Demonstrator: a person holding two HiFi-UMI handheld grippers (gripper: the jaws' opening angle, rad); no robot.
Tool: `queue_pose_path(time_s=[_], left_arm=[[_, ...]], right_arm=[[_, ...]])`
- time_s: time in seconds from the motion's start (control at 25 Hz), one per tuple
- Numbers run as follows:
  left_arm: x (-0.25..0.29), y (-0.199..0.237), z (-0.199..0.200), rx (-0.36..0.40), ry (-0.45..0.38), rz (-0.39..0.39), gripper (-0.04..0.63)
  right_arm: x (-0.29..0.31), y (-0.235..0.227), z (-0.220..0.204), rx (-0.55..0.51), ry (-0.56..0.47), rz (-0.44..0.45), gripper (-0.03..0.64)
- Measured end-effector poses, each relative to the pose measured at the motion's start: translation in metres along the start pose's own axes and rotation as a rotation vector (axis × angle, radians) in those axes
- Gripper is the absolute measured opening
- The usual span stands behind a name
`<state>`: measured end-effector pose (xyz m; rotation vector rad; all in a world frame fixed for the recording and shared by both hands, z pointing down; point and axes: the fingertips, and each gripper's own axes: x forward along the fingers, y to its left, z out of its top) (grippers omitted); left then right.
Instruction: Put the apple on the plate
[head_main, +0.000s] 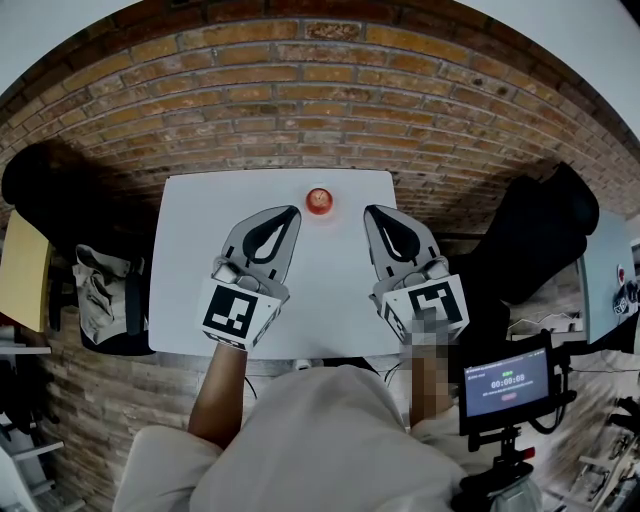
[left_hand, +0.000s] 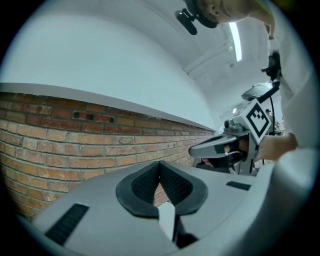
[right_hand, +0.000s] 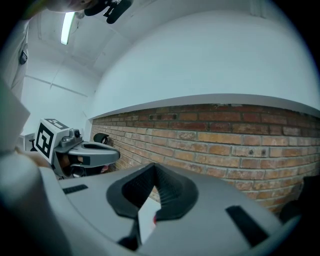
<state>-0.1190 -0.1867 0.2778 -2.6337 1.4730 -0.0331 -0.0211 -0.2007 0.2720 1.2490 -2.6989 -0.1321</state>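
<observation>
A small red apple (head_main: 318, 201) sits on the white table (head_main: 190, 260) near the middle of its far edge. No plate shows in any view. My left gripper (head_main: 293, 212) hovers over the table just left of the apple, its jaws closed together and empty. Just right of the apple is my right gripper (head_main: 369, 211), likewise shut with nothing held. In the left gripper view the left gripper (left_hand: 160, 164) points at the brick wall, with the right gripper (left_hand: 220, 145) beside it. The right gripper view shows the right gripper (right_hand: 154, 165) and the left gripper (right_hand: 85, 150).
A brick wall (head_main: 300, 90) runs directly behind the table. Dark bulky shapes stand at the table's left (head_main: 50, 190) and right (head_main: 545, 235). A grey bag (head_main: 100, 295) lies at the left. A small screen on a stand (head_main: 508, 385) is at the lower right.
</observation>
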Motion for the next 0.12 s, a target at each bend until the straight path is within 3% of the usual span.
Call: queue_pose_path(time_s=[0.12], left_arm=[[0.0013, -0.0037, 0.0034, -0.013, -0.021, -0.017, 0.008]], right_arm=[[-0.0010, -0.0020, -0.0028, 0.003, 0.004, -0.003, 0.002]])
